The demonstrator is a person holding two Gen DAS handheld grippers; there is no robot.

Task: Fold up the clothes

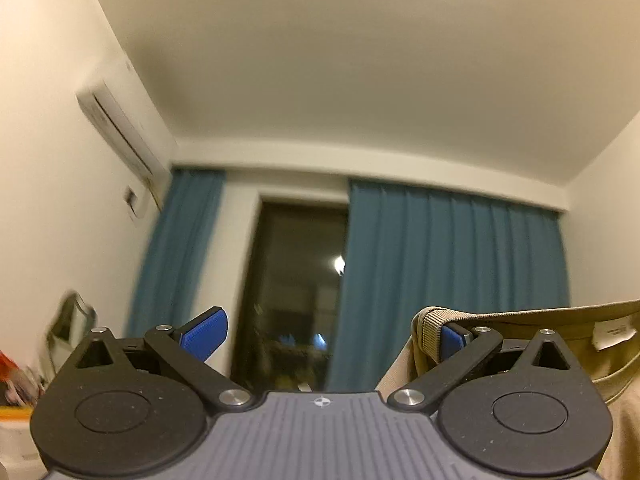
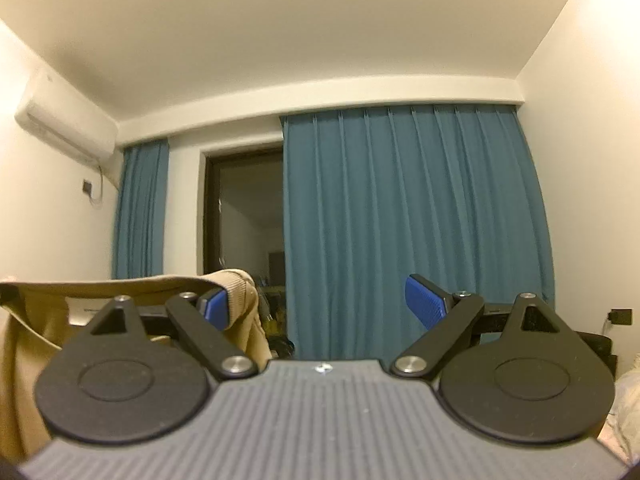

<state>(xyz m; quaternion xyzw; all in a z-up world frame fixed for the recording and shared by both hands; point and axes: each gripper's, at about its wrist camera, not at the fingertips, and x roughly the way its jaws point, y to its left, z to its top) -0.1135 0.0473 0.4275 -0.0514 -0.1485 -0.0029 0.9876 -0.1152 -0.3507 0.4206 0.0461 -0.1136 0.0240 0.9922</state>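
Both grippers are held wide open. The beige garment [image 1: 520, 344] is draped over the right finger of the left gripper [image 1: 328, 336] — and over the left finger of the right gripper [image 2: 320, 304] — raised before blue curtains [image 2: 400, 220].

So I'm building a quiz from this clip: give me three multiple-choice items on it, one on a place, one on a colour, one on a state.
1. Where does the air conditioner hang? A left wall B right wall C above the curtains
2. What colour are the curtains? A red B blue C white
3. How do the left gripper's fingers stand? A spread apart B pressed together C out of view

Answers: 1 A, the air conditioner sits high on the left wall. 2 B, the curtains are blue. 3 A, on the left gripper the garment hangs over one finger only.
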